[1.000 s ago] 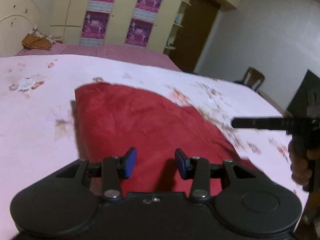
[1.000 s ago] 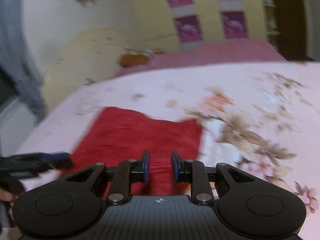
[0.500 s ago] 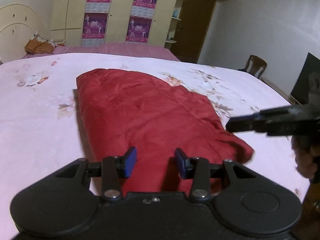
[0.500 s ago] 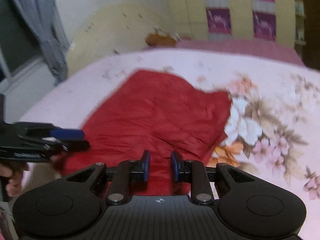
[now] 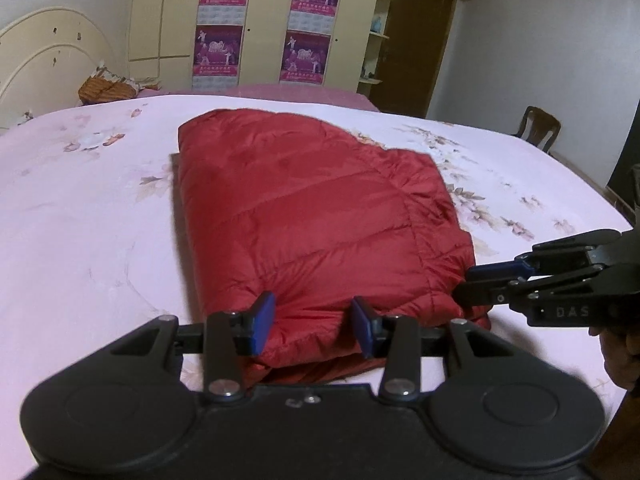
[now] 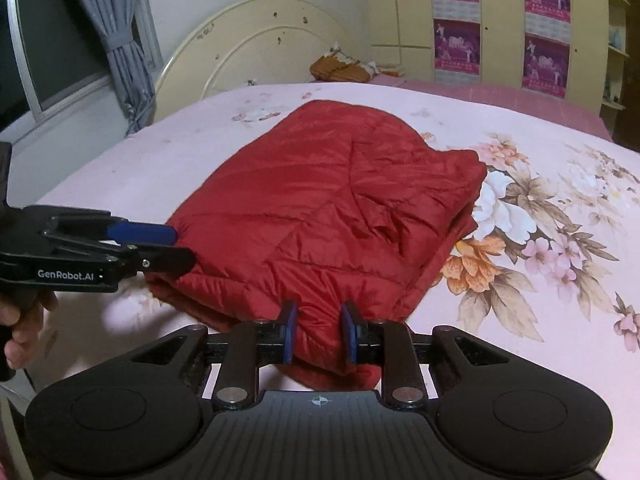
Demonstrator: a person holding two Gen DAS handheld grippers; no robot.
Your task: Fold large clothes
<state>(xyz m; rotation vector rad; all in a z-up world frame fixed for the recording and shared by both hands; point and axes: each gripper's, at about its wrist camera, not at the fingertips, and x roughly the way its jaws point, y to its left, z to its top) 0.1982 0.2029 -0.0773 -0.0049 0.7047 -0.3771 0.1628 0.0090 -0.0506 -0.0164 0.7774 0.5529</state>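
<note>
Now red jacket (image 5: pixel 320 216) between both tongs (image 5: pixel 314 326)

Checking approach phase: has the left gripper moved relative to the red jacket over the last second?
Yes. In the left wrist view the left gripper has come down and forward to the near edge of the red jacket, which now sits between its open fingers.

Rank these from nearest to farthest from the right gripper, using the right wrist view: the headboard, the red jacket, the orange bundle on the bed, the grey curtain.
1. Red jacket: between the right gripper fingers.
2. Headboard and grey curtain: far left, too close to call.
3. Orange bundle: far end of the bed, near the wardrobe.
</note>
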